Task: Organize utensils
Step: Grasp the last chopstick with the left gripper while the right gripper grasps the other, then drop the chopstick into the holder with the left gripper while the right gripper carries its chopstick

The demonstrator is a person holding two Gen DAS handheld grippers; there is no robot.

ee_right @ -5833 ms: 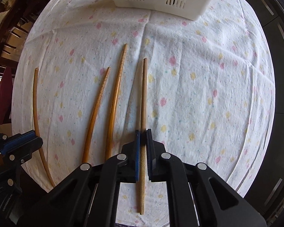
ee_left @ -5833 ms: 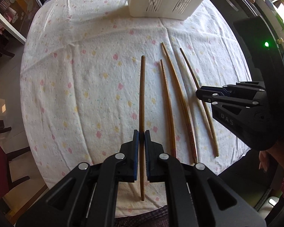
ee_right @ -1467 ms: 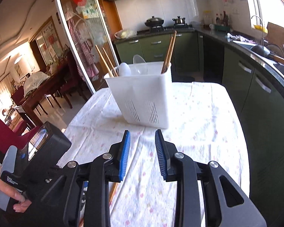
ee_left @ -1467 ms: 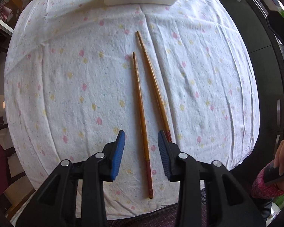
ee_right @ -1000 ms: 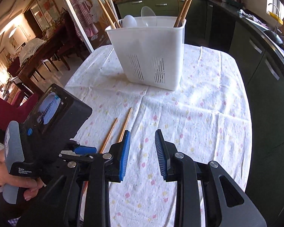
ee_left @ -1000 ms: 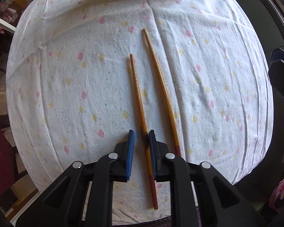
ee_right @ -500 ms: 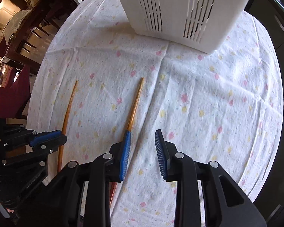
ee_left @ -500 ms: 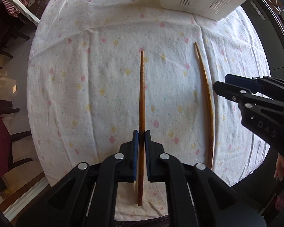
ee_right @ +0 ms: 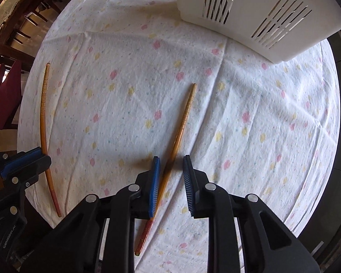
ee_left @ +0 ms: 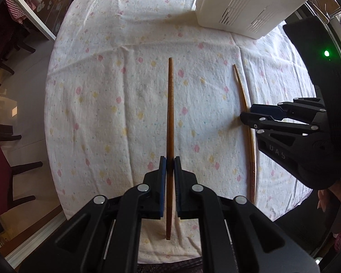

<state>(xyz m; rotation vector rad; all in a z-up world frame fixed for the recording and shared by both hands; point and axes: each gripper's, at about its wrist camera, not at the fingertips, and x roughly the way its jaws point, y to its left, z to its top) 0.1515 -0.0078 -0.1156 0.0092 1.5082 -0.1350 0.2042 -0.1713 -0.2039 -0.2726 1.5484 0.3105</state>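
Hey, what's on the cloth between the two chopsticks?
Nothing: between the held chopstick and the other chopstick only bare flowered cloth shows, in the left wrist view.

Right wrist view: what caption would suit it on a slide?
Right gripper closing its jaws around a chopstick on the floral tablecloth, near the white utensil basket.
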